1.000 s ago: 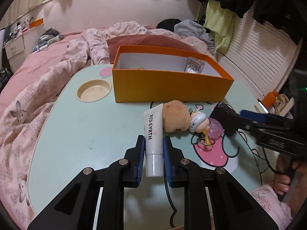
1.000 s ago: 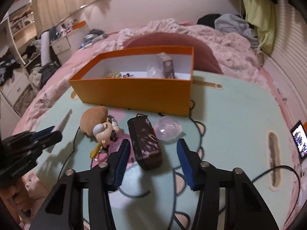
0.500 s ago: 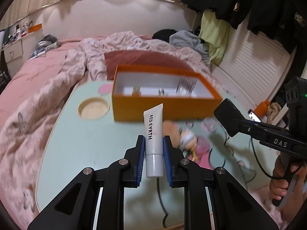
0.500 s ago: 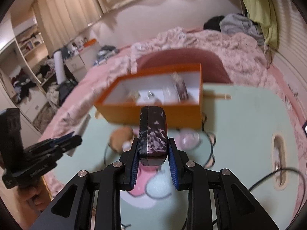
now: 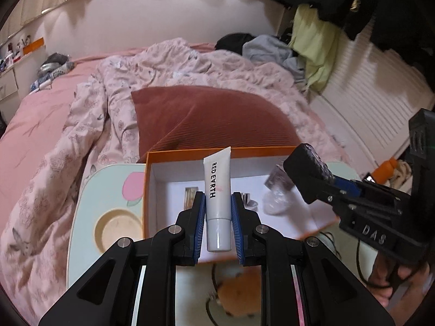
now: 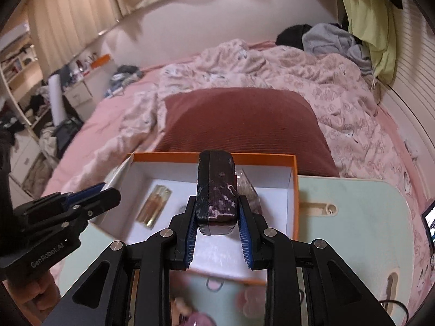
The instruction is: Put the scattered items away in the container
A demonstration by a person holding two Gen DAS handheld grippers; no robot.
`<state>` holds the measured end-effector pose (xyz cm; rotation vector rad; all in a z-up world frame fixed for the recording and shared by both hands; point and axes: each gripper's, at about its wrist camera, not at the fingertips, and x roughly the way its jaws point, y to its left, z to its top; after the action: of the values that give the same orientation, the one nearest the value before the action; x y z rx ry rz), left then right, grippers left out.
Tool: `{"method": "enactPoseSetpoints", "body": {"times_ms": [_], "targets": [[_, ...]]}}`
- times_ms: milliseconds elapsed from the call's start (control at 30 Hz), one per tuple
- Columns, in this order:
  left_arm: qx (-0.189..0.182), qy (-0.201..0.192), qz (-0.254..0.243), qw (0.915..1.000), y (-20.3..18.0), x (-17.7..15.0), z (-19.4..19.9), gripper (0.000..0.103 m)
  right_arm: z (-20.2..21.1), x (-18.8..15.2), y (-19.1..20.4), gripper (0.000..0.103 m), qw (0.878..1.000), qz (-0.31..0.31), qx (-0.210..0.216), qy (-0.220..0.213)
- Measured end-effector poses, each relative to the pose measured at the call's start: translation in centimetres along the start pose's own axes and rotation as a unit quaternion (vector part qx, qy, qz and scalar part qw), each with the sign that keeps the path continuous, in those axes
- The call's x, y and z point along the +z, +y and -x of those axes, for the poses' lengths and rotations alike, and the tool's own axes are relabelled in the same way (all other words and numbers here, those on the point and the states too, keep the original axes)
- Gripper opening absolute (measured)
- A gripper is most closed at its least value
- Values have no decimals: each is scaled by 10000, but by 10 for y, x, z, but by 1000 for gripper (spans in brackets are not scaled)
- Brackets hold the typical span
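Note:
My left gripper [image 5: 217,214] is shut on a white tube [image 5: 218,190] printed RED EARTH, held above the orange box [image 5: 174,152]. My right gripper [image 6: 217,217] is shut on a dark oblong case [image 6: 217,190], also above the orange box [image 6: 261,158]. In the left wrist view that right gripper [image 5: 330,183] comes in from the right with the dark case [image 5: 307,164]. The left gripper [image 6: 89,194] shows at the left of the right wrist view. Inside the box lie a gold item [image 6: 154,206], a clear wrapped packet [image 5: 277,193] and small metal bits. A plush toy [image 5: 239,297] lies blurred on the table below.
The pale green lap table [image 6: 353,217] has a round cup recess [image 5: 118,228] at its left and a slot [image 6: 318,208] at the right. A dark red cushion [image 5: 212,119] and a rumpled pink duvet [image 5: 81,135] lie behind. A black cable [image 5: 359,255] trails on the table.
Both grippers rose and moved forward from the table to above the orange box. The right gripper closed on the dark case and lifted it. The left kept the tube.

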<state>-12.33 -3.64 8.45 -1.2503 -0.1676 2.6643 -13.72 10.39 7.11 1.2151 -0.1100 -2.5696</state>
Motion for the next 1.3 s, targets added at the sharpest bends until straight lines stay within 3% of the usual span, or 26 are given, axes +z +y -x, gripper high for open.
{"method": "enactPoseSetpoints", "body": {"times_ms": [200, 333, 433, 500, 567, 733, 867, 1133, 1200, 1267, 1300], "targets": [[75, 243, 88, 9996, 4, 8, -27, 23, -16, 7, -8, 30, 9996, -204, -213, -34], [-205, 326, 418, 9984, 11, 5, -26, 23, -4, 6, -12, 48, 9992, -307, -100, -233], [-121, 160, 386, 9991, 10, -1, -13, 42, 10, 0, -9, 50, 9991, -224, -118, -348], [-2, -58, 335, 9994, 7, -7, 2, 63, 21, -7, -7, 50, 9992, -158, -64, -374], [157, -261, 284, 9991, 2, -18, 20, 70, 37, -19, -4, 52, 9992, -58, -17, -393], [162, -378, -139, 9991, -15, -55, 57, 70, 75, -71, 6, 64, 9991, 302, -84, -296], [263, -411, -368, 9981, -26, -100, 76, 71, 86, -124, 7, 65, 9985, 485, -261, 18], [493, 142, -85, 9986, -26, -170, 51, 71, 65, -174, 1, 66, 9948, 442, -713, 585], [597, 283, -30, 9978, -25, -175, 42, 71, 62, -176, 2, 72, 9933, 491, -849, 610], [750, 208, -37, 9970, -27, -178, 41, 72, 59, -179, 2, 93, 9921, 523, -953, 630], [845, 184, -58, 9962, -29, -180, 40, 82, 57, -181, 2, 99, 9921, 516, -935, 660]]}}
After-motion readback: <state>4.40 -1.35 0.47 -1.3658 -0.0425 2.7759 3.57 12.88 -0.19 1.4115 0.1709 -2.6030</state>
